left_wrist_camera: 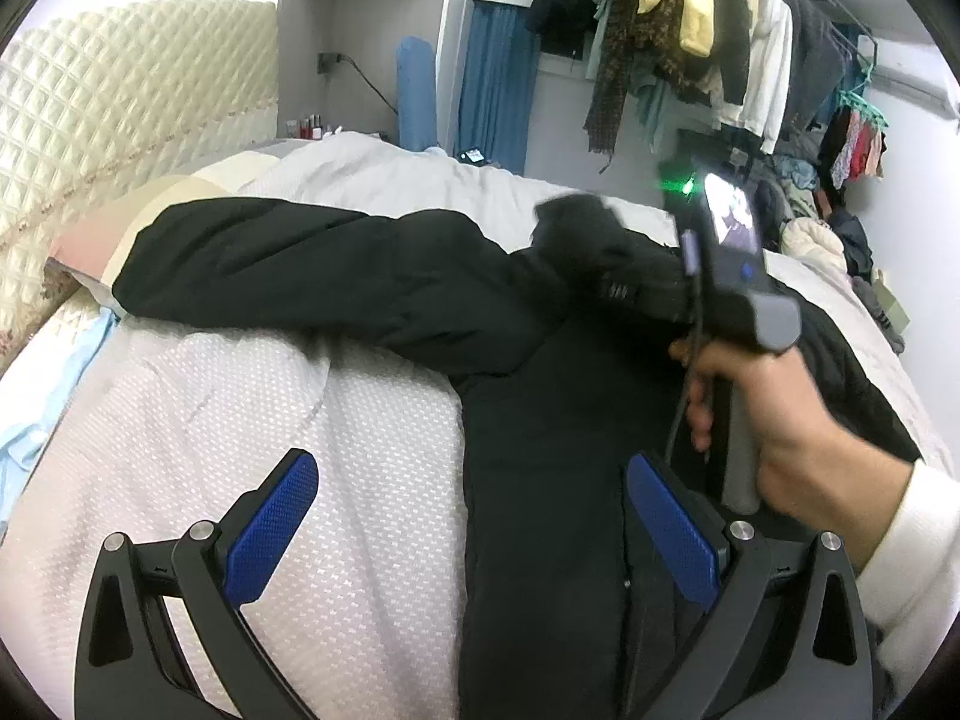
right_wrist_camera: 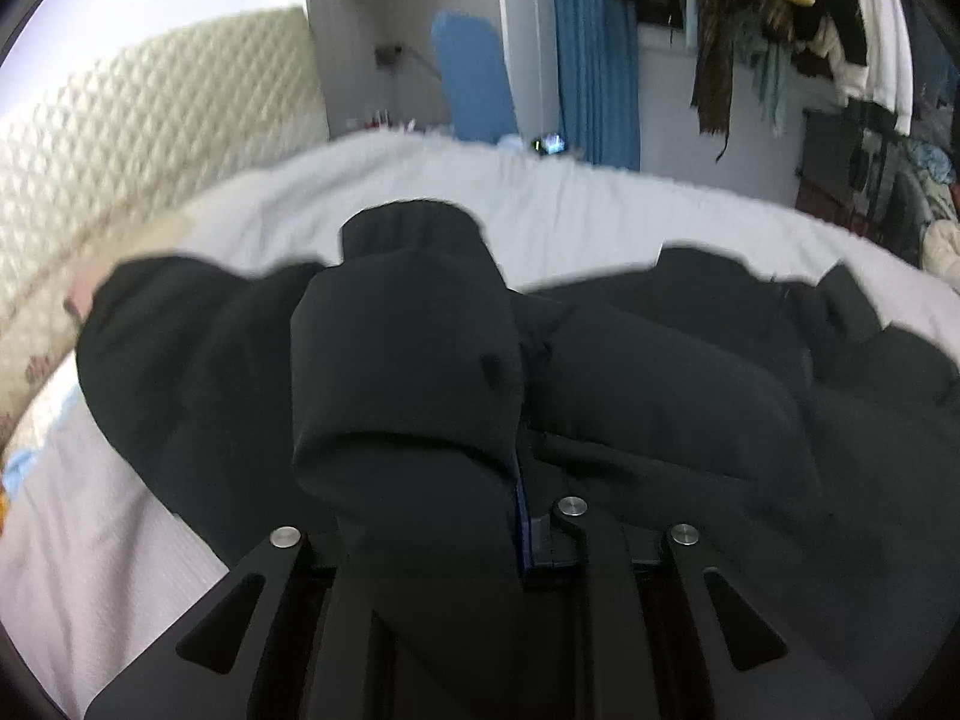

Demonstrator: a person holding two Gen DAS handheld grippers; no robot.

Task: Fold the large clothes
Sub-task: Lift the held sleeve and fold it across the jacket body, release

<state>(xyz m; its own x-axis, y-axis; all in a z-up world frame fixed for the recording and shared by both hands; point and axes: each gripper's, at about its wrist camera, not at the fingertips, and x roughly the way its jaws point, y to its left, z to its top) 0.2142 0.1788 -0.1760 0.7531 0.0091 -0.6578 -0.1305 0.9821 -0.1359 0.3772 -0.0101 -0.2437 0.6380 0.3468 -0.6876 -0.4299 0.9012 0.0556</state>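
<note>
A large black jacket (left_wrist_camera: 540, 420) lies spread on the bed, one sleeve (left_wrist_camera: 288, 264) stretched out to the left. My left gripper (left_wrist_camera: 474, 510) is open and empty, hovering over the jacket's left edge. My right gripper (left_wrist_camera: 744, 276), held by a hand, is shut on the other black sleeve (left_wrist_camera: 576, 222) and lifts it above the jacket body. In the right wrist view the gripper (right_wrist_camera: 510, 480) is shut on that sleeve (right_wrist_camera: 408, 360), which drapes over the fingers and hides most of them; the jacket (right_wrist_camera: 690, 384) lies beyond.
The bed has a light grey textured cover (left_wrist_camera: 240, 420) and a quilted cream headboard (left_wrist_camera: 120, 108) at left. A rack of hanging clothes (left_wrist_camera: 690, 30) and a blue curtain (left_wrist_camera: 498, 84) stand behind. A pile of clothes (left_wrist_camera: 828, 234) lies at far right.
</note>
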